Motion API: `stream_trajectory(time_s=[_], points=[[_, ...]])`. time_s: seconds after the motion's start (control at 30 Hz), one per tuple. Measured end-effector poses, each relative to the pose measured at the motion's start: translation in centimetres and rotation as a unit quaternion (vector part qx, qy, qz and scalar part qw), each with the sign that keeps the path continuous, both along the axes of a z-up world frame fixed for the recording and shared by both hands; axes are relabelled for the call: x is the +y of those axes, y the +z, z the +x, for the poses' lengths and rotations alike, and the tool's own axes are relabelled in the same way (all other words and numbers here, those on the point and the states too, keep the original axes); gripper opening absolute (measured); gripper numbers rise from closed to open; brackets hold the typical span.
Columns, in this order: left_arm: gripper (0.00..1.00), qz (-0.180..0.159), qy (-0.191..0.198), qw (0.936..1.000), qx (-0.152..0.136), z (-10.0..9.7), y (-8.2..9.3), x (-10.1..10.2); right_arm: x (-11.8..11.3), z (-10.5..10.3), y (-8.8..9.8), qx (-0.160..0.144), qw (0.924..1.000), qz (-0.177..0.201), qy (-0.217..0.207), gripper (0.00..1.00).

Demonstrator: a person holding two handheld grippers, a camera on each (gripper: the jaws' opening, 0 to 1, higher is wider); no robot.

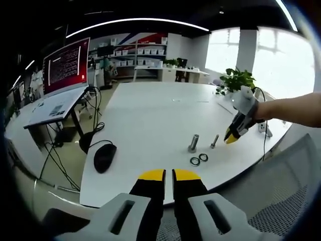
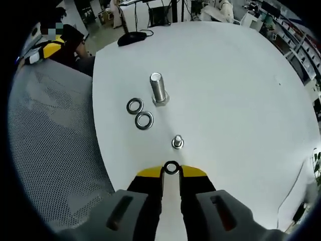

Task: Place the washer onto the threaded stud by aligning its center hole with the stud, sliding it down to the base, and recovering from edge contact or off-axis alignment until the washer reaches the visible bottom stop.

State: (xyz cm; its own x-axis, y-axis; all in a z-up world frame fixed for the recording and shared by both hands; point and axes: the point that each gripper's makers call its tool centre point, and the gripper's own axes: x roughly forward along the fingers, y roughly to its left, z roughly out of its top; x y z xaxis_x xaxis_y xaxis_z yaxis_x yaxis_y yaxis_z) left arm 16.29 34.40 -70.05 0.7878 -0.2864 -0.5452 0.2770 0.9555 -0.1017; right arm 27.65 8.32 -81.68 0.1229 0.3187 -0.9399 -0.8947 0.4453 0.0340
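Note:
My right gripper is shut on a small dark washer, pinched on edge between its yellow tips. It hovers just short of the small threaded stud, which stands upright on the white table. In the left gripper view the same stud stands a little left of the right gripper, held by a person's hand. My left gripper is shut on nothing, back at the table's near edge.
A large upright bolt and two loose washers lie beyond the stud. A black mouse sits at the table's left edge. A grey mesh chair stands beside the table, and a potted plant at its far side.

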Motion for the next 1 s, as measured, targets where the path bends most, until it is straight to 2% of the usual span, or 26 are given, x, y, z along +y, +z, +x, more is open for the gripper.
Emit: stream_trajectory(time_s=[0.5,0.67,0.83,1.0], points=[[0.03,0.0,-0.002,1.0,-0.001,0.0,0.0,0.0,1.8,1.8,1.9,-0.025,0.9995,0.012,0.015,0.13],[0.03,0.0,-0.002,1.0,0.0,0.0,0.0,0.0,2.6,1.9,1.7,-0.025,0.9993,0.006,0.029,0.13],[0.03,-0.002,0.0,1.0,-0.002,0.1,0.1,0.0,2.3,2.2,1.4,-0.028,0.999,-0.008,0.035,0.13],[0.03,-0.002,0.001,1.0,-0.002,0.1,0.1,0.0,2.3,2.2,1.2,-0.021,0.9992,-0.005,0.032,0.13]])
